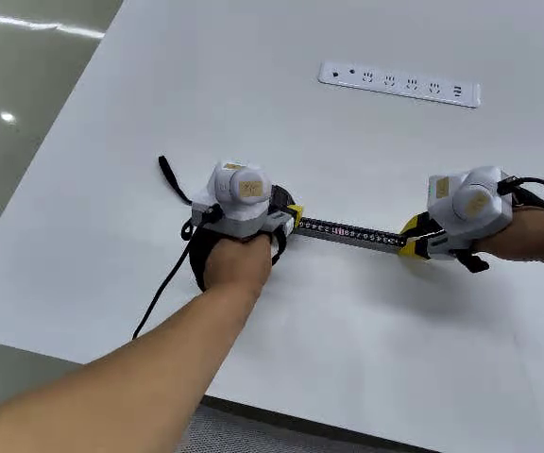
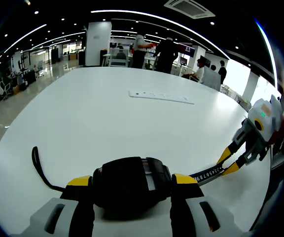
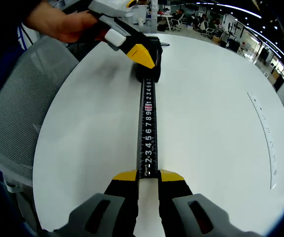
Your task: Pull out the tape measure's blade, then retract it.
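The black tape measure case (image 2: 132,185) rests on the white table, and my left gripper (image 2: 132,180) is shut on it, one yellow-tipped finger on each side. In the head view the same gripper (image 1: 286,215) sits left of centre. The dark blade (image 1: 352,232) runs right from the case to my right gripper (image 1: 407,238). In the right gripper view the blade (image 3: 148,128) stretches straight ahead to the case (image 3: 151,74), with numbers facing up. My right gripper (image 3: 148,175) is shut on the blade's end. The case's black wrist strap (image 1: 170,177) trails to the left.
A white power strip (image 1: 399,85) lies farther back on the table (image 1: 348,349). A black cable (image 1: 163,283) runs from the left gripper over the near table edge. A grey mesh chair (image 3: 28,98) stands beside the table. People and desks are far behind.
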